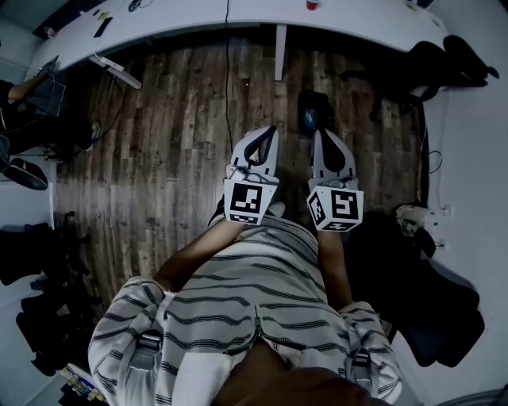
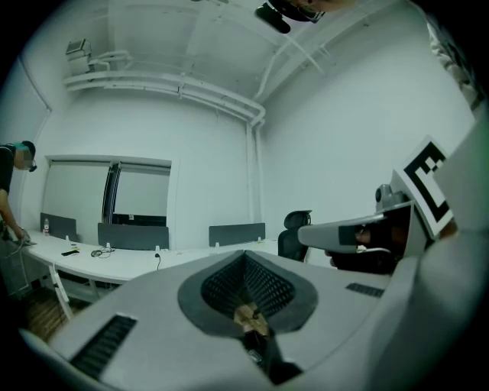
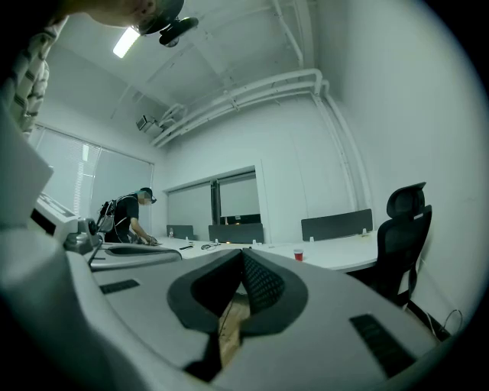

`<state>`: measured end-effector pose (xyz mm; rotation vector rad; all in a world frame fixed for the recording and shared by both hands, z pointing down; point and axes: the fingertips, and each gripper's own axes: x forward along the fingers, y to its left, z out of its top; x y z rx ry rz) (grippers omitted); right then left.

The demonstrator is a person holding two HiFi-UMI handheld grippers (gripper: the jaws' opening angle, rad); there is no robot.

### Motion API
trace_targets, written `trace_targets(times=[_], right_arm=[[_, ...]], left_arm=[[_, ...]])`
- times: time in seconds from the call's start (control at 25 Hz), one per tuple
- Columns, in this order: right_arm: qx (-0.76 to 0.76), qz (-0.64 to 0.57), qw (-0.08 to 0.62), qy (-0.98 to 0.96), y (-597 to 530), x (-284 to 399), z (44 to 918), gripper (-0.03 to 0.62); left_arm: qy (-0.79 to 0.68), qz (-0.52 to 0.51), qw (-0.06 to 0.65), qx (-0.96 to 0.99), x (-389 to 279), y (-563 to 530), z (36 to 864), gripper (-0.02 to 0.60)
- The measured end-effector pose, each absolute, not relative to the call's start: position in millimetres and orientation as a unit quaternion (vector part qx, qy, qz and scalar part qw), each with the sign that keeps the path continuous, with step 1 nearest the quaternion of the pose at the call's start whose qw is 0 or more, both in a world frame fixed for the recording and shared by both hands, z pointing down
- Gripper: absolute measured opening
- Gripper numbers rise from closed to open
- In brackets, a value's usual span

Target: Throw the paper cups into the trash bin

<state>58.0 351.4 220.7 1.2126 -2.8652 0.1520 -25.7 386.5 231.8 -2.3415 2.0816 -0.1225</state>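
Observation:
A small red paper cup [image 3: 298, 254] stands on the long white desk [image 3: 336, 256] ahead; in the head view the cup [image 1: 313, 4] is at the top edge on that desk [image 1: 238, 12]. My left gripper [image 1: 273, 130] and right gripper [image 1: 318, 134] are held side by side in front of the striped shirt, over the wood floor, well short of the desk. In their own views the left gripper [image 2: 244, 256] and right gripper [image 3: 243, 256] have their jaw tips together with nothing between them. I see no trash bin that I can tell for sure.
A black office chair [image 3: 405, 229] stands at the desk's right end. A dark object [image 1: 313, 111] lies on the floor just beyond my right gripper. Another person [image 3: 134, 218] leans over the desk at the far left. Black chairs and bags [image 1: 429, 285] crowd the right side.

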Motion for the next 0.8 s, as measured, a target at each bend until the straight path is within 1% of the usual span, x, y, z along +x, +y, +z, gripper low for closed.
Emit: trace_targets(times=[0.36,0.8], right_arm=[[0.387,0.036,0.019,-0.921,292,22,224,0.009],[0.414,0.039,0.03,-0.909,153,-31,232,0.009]], left_arm=[[0.659,-0.031,0.002,-0.752,-55,324,238,0.025],[0.635,-0.033,-0.011,-0.772,-108,173,245,0.025]])
